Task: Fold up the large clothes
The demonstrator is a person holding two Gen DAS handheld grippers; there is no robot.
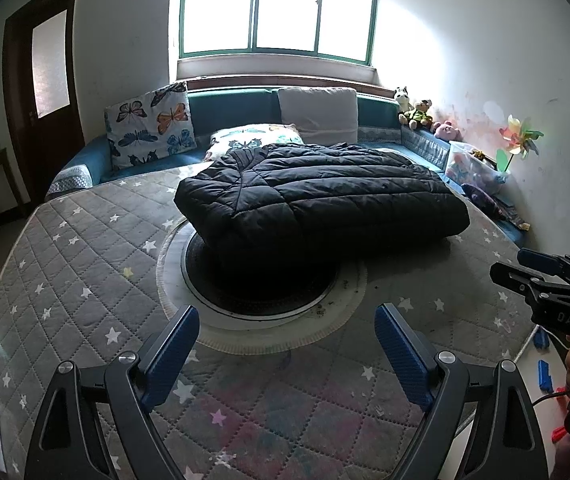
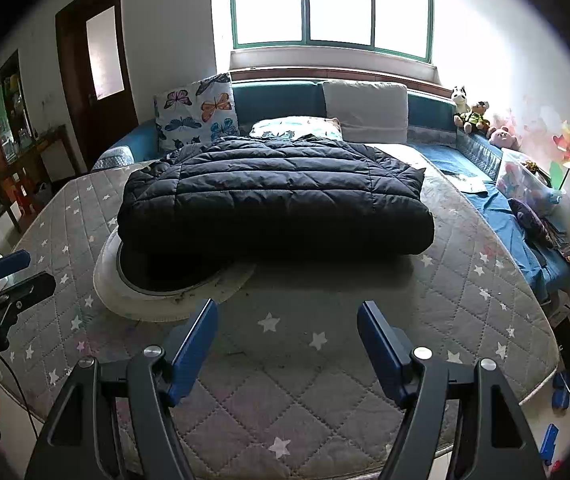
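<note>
Your left gripper [image 1: 287, 320] is hanging over the near part of the mattress [image 1: 85, 280] with its fingers spread wide and nothing between them. Same deal with your right gripper [image 2: 287, 316]: fingers apart, holding nothing, hovering above the starry quilted cover near the front edge.

The black puffer jacket [image 2: 277, 200] is already folded into a fat rectangular bundle and sits around the middle of the mattress, toward the back edge, well apart from both grippers. Its near edge lies over a round white-rimmed mat [image 1: 261, 320] with a dark center, so part of that mat is hidden under it.

Behind the jacket you've got a butterfly pillow [image 1: 151, 128] propped up at the back left corner, another patterned pillow [image 1: 253, 138] lying flat right behind the bundle, and a plain grey cushion [image 2: 365, 110] leaning against the teal backrest.
</note>
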